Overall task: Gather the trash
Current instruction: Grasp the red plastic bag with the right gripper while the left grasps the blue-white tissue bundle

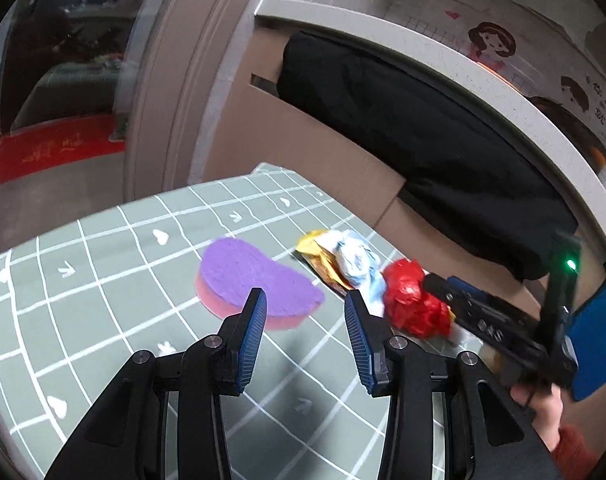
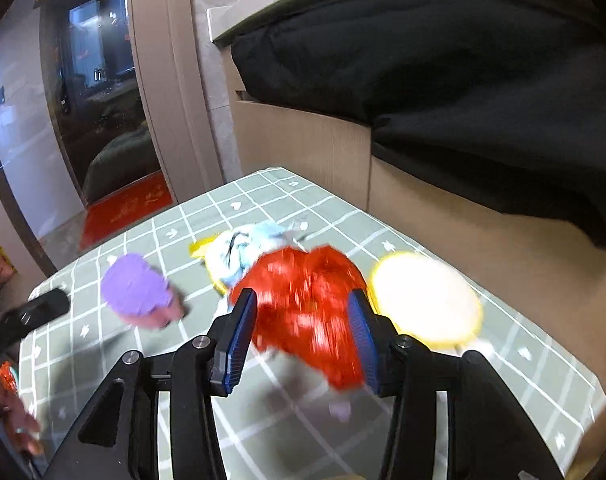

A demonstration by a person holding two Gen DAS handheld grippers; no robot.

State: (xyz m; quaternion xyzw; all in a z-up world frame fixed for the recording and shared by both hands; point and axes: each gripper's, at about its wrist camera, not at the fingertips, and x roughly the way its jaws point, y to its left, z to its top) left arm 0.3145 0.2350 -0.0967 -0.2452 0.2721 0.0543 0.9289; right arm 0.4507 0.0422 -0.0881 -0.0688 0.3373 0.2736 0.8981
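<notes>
On my table (image 1: pixel 103 320) I count three crumpled wrappers: one red (image 2: pixel 307 312), one pale blue-white (image 1: pixel 355 260), one yellow (image 1: pixel 315 250). Two sponges: one purple-topped (image 1: pixel 255 280), one round yellow (image 2: pixel 423 300). One cardboard box (image 1: pixel 303 152) stands behind.

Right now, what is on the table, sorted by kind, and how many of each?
Crumpled wrappers: 3, namely red wrapper, pale blue wrapper, yellow wrapper
Sponges: 2, namely purple sponge, yellow sponge
Total: 5
</notes>
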